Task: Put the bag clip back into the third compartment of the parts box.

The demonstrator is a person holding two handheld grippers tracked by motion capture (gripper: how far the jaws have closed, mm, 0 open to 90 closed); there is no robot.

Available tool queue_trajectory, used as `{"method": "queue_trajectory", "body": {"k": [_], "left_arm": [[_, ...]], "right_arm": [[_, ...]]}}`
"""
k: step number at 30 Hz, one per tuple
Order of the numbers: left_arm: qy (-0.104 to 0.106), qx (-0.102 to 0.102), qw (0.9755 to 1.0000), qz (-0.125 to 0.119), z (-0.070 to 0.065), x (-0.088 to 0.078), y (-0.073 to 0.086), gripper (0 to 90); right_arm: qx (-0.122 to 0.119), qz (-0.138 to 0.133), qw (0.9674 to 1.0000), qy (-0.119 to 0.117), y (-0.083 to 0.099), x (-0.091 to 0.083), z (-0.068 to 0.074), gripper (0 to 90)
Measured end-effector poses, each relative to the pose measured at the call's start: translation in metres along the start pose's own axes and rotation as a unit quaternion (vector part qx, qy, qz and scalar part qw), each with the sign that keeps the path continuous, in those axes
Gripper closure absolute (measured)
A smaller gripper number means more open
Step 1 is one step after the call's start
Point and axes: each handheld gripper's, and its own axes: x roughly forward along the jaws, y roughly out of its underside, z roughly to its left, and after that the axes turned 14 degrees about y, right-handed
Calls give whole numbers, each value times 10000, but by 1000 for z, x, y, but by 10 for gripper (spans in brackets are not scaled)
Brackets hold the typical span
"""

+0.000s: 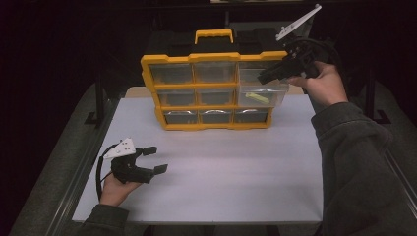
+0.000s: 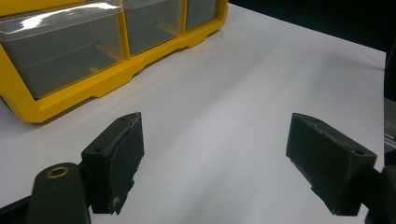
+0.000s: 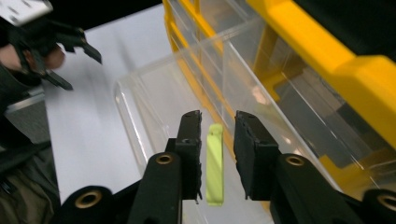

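Observation:
A yellow organizer (image 1: 214, 57) with clear drawers stands upright at the back of the white table (image 1: 231, 177). Its middle right drawer (image 1: 278, 96) is pulled out, and a small yellow-green piece (image 1: 258, 98) lies inside it. My right gripper (image 1: 264, 77) hangs just above this drawer with its jaws a little apart. In the right gripper view the piece (image 3: 215, 168) shows in the gap of the right gripper (image 3: 218, 115), with space on either side. My left gripper (image 1: 156, 160) rests open over the table's front left, nothing between its pads (image 2: 116, 158).
The organizer's bottom row of drawers (image 2: 70, 56) is shut and looks empty. A yellow carry handle (image 1: 213, 34) tops the case. The left gripper (image 3: 79, 70) appears far off in the right gripper view. Dark surroundings border the table's edges.

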Motion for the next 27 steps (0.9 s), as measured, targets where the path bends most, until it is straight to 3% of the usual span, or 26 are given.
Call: {"method": "queue_trajectory", "body": {"k": [6, 14, 16, 19, 22, 27], "left_arm": [[6, 2, 10000, -17, 0, 0, 0, 190], [18, -27, 10000, -19, 0, 0, 0, 191], [16, -22, 10000, -9, 1, 0, 0, 191], [19, 9, 10000, 0, 1, 0, 0, 191], [20, 98, 9999, 73, 2, 0, 0, 191], [17, -5, 10000, -3, 1, 1, 0, 191]], "right_arm": [[110, -353, 9992, -127, -1, -11, 0, 544], [113, -481, 9985, -227, -1, -19, 8, 351], [228, -482, 9981, -322, -1, -22, 10, 329], [150, -566, 9980, -241, -1, -24, 14, 256], [225, -586, 9978, -226, -1, -27, 19, 195], [158, -659, 9972, -318, 0, -34, 27, 221]]}}
